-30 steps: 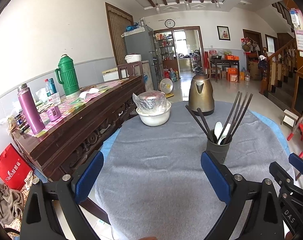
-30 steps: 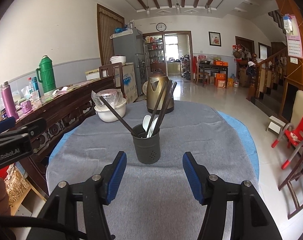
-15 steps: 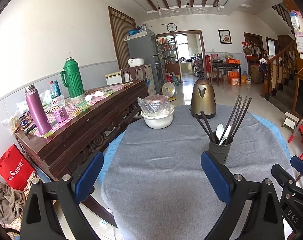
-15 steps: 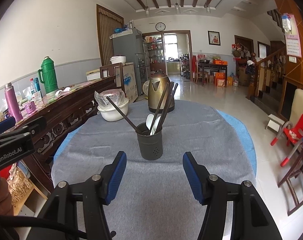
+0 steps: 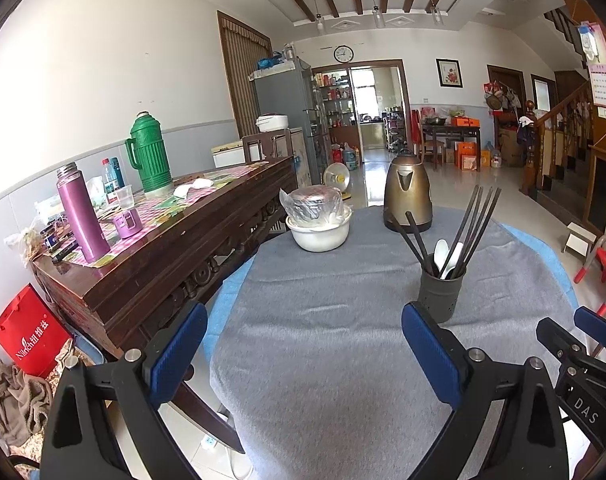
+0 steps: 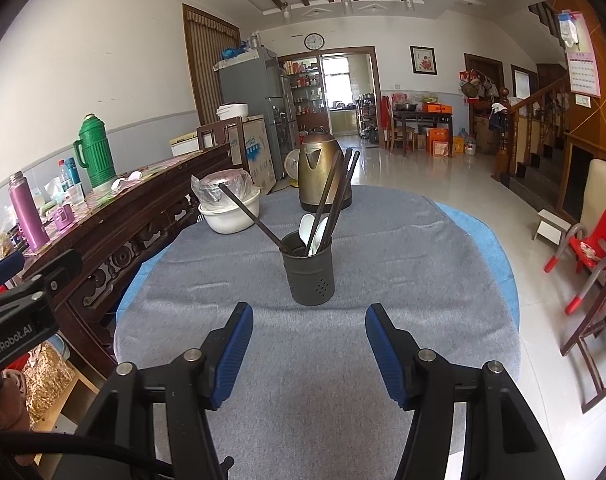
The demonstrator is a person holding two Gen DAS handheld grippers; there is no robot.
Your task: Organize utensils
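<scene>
A dark grey utensil holder (image 6: 309,270) (image 5: 441,294) stands upright on the grey-covered round table (image 6: 403,248), with several dark chopsticks (image 6: 333,196) and white spoons (image 6: 309,230) in it. My right gripper (image 6: 309,350) is open a little short of the holder, with nothing between its blue pads. My left gripper (image 5: 303,354) is open over the table's near left part, and the holder is just beyond its right finger (image 5: 431,354). The right gripper's tip (image 5: 595,322) shows at the lower right of the left wrist view.
A brass kettle (image 6: 321,170) and a white bowl with a wrapped pot (image 6: 229,206) stand at the table's far side. A dark wooden sideboard (image 5: 175,248) with flasks runs along the left. Red child chairs (image 6: 583,252) and a wooden chair stand to the right.
Both grippers have drawn back from the holder, so it looks smaller and farther. More of the table's near edge shows in the left wrist view. The jaws have kept their width.
</scene>
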